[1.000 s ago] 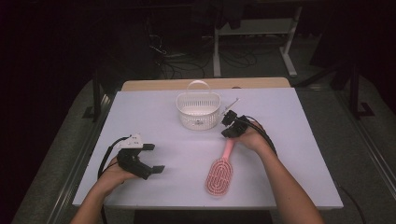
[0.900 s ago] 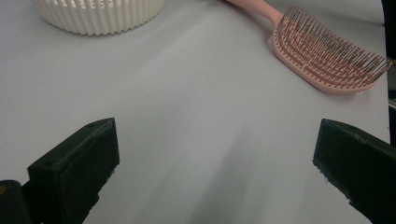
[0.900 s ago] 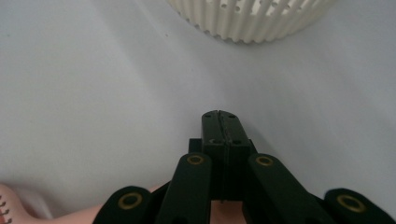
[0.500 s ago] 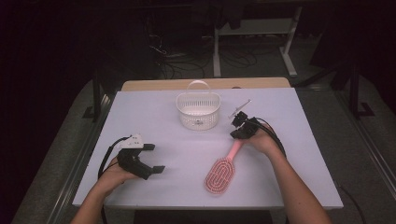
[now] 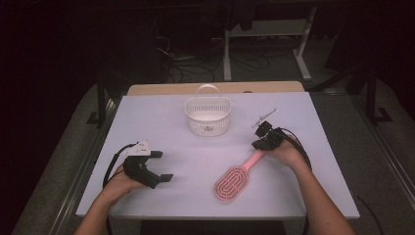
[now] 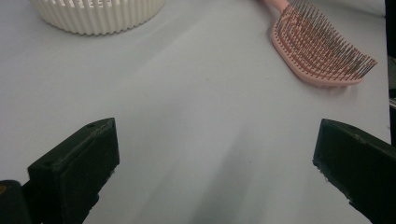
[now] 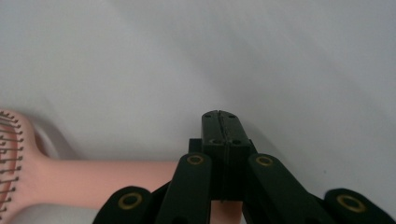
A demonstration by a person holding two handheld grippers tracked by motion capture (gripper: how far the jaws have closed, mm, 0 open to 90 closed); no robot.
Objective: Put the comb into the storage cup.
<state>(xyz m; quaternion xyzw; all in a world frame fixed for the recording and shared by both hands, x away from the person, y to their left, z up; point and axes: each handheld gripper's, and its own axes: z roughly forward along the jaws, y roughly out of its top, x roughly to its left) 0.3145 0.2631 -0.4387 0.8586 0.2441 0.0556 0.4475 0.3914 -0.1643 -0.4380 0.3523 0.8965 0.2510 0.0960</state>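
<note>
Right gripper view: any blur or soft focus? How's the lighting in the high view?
Right gripper view: the pink plastic hairbrush is smeared at its bristled edge, while the black shut jaws look sharp. High view: the white table is evenly lit, the surroundings near black. Left gripper view: near jaws soft.

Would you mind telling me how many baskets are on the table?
1. The white basket stands at the far middle of the table, beyond the pink brush; its ribbed wall also shows in the left gripper view. None seems hidden.

A white table point(image 5: 313, 117) is lit brightly; behind the table, cables point(image 5: 181, 68) and a white-legged desk frame point(image 5: 264, 54) are seen in darkness.
</note>
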